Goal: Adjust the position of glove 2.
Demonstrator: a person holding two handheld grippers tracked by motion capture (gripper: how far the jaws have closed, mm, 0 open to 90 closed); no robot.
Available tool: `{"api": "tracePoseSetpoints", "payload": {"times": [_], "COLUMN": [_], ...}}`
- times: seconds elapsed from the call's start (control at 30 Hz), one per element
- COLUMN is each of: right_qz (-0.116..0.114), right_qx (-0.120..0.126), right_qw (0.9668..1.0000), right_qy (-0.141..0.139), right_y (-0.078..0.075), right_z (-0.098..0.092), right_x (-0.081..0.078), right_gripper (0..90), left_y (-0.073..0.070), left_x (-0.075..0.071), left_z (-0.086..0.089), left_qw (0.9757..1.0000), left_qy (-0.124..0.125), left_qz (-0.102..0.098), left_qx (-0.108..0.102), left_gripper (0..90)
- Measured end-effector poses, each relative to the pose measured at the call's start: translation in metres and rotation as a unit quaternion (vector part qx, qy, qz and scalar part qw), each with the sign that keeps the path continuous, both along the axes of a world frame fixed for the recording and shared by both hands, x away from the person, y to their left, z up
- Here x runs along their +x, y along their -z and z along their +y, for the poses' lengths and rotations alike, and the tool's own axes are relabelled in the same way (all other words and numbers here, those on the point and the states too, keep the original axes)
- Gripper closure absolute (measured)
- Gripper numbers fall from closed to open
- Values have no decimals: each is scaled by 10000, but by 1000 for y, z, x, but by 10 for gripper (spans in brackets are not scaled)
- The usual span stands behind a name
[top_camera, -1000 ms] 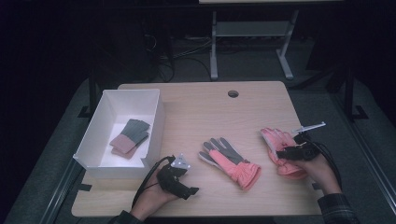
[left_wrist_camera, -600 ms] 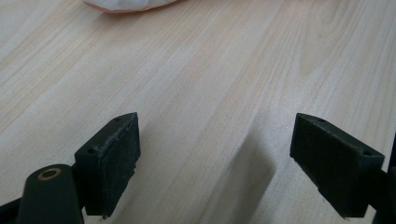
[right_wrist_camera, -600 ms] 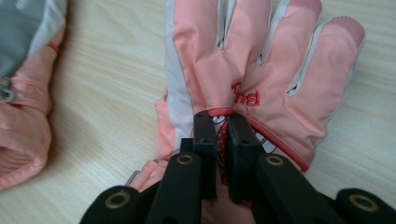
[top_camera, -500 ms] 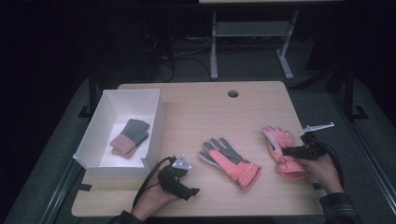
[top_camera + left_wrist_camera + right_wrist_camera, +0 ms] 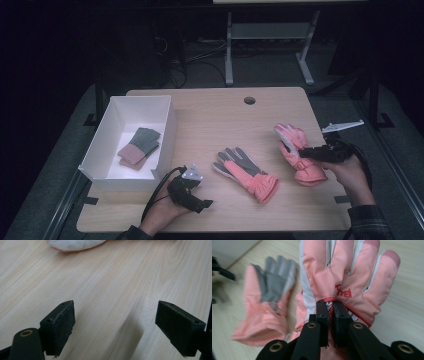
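My right fingers (image 5: pixel 331 322) are pinching a fold of the pink glove (image 5: pixel 342 282) at its back, at the counter's (image 5: pixel 210 120) right side. It is soft and light, likely sagging. My left fingers (image 5: pixel 122 327) are spread, empty. The second glove (image 5: pixel 247 172) is lying mid-counter; the white box (image 5: pixel 165 117) sits left, unobstructed.

Both grippers were black: the left gripper (image 5: pixel 206 204) carried a grey three-cornered plate and a looping black cable, the right gripper (image 5: pixel 304 154) showed brass-ringed holes along its arms, below it a dark plaid sleeve (image 5: pixel 367 222)
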State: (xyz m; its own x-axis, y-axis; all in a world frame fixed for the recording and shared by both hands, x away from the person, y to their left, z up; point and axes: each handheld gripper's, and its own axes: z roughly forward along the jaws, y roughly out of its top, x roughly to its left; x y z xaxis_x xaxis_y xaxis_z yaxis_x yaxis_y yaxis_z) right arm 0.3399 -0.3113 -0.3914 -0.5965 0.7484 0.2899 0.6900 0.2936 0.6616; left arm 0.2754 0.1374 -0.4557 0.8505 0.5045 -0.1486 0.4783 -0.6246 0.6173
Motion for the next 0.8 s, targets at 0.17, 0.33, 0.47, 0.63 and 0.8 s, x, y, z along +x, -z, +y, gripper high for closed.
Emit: {"api": "tracePoseSetpoints", "payload": {"times": [0.17, 0.33, 0.47, 0.63, 0.8], "right_qz": [-144, -221, -246, -272, -220], "right_qx": [73, 52, -1, -52, -155], "right_qw": [9991, 9971, 9949, 9908, 9860], "right_qy": [-392, -722, -981, -1325, -1647], "right_y": [-17, -26, -31, -35, -33], "right_z": [22, 46, 65, 88, 111], "right_x": [1, 3, 4, 5, 6], "right_gripper": [848, 848, 848, 847, 846], "left_y": [-1, -1, -1, -2, -2], "left_x": [1, 1, 1, 1, 1], "left_z": [1, 1, 1, 2, 2], "left_qw": [10000, 10000, 10000, 10000, 10000], "left_qy": [-35, -41, -9, -18, -39], "left_qz": [-42, -39, -33, -49, -60], "left_qx": [-40, -42, -13, -25, -48], "left_gripper": [156, 156, 156, 156, 156]}}
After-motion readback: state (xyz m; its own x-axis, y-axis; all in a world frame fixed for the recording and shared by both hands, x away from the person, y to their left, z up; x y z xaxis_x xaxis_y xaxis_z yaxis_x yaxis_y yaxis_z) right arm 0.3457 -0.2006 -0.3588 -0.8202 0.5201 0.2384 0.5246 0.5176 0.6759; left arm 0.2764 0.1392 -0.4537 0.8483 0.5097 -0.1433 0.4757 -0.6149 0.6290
